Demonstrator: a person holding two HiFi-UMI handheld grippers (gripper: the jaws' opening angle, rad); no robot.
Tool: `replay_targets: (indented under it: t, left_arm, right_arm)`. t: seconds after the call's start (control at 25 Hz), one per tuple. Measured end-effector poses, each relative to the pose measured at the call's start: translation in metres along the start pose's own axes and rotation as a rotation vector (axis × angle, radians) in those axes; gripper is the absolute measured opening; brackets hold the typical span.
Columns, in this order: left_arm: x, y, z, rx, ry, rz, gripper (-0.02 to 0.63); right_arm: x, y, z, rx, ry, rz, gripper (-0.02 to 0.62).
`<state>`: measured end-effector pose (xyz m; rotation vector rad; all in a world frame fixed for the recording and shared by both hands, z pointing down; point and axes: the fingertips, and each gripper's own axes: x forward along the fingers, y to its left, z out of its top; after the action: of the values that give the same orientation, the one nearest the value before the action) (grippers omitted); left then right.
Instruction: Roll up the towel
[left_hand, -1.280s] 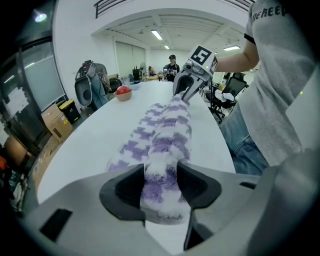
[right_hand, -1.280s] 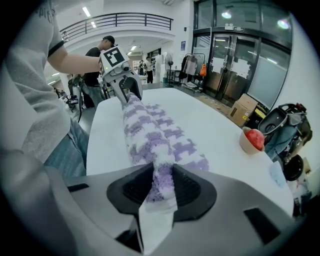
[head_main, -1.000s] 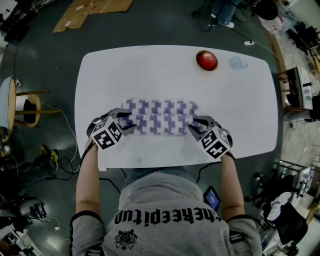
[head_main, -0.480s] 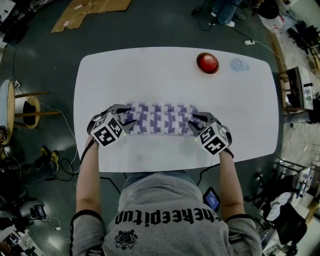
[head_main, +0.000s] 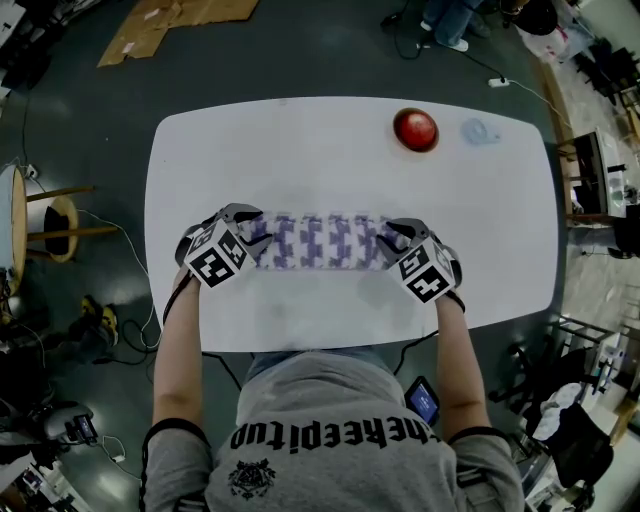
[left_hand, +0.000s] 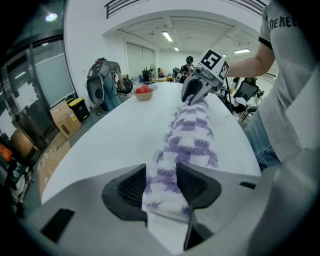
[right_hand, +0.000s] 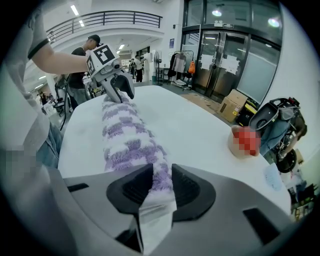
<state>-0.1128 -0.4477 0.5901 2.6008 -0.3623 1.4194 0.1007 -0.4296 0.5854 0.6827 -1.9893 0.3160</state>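
A purple-and-white checked towel (head_main: 318, 241) lies as a narrow, bunched band across the near half of the white table (head_main: 300, 150). My left gripper (head_main: 252, 233) is shut on its left end. In the left gripper view, fabric (left_hand: 172, 165) fills the gap between the two black pads. My right gripper (head_main: 388, 240) is shut on the right end, and cloth (right_hand: 131, 131) is pinched between its pads too. Each gripper view looks along the towel to the other gripper: the right one (left_hand: 196, 95) and the left one (right_hand: 119, 89). Both point steeply down at the tabletop.
A bowl with a red object (head_main: 415, 129) stands at the far right of the table, with a pale bluish item (head_main: 479, 130) beside it. A round stool (head_main: 40, 215) stands left of the table, and cardboard (head_main: 180, 14) lies on the floor beyond. People stand in the background.
Both grippers have moved away from the person's body, taking the towel's ends with them. The towel's band has become narrower from front to back.
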Motion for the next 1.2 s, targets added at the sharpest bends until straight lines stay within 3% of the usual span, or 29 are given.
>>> replay_targets:
  t: [0.24, 0.88, 1.2]
  left_arm:
    - [0.014, 0.022, 0.021, -0.018, -0.009, 0.002, 0.184]
    - [0.022, 0.041, 0.015, -0.086, -0.047, 0.033, 0.184]
    - [-0.019, 0.048, 0.025, -0.233, -0.193, 0.087, 0.184]
  right_arm:
    - [0.004, -0.037, 0.001, 0.012, -0.002, -0.023, 0.101]
    - [0.021, -0.054, 0.009, 0.027, 0.007, -0.095, 0.100]
    - [0.000, -0.055, 0.027, 0.240, -0.138, -0.120, 0.100]
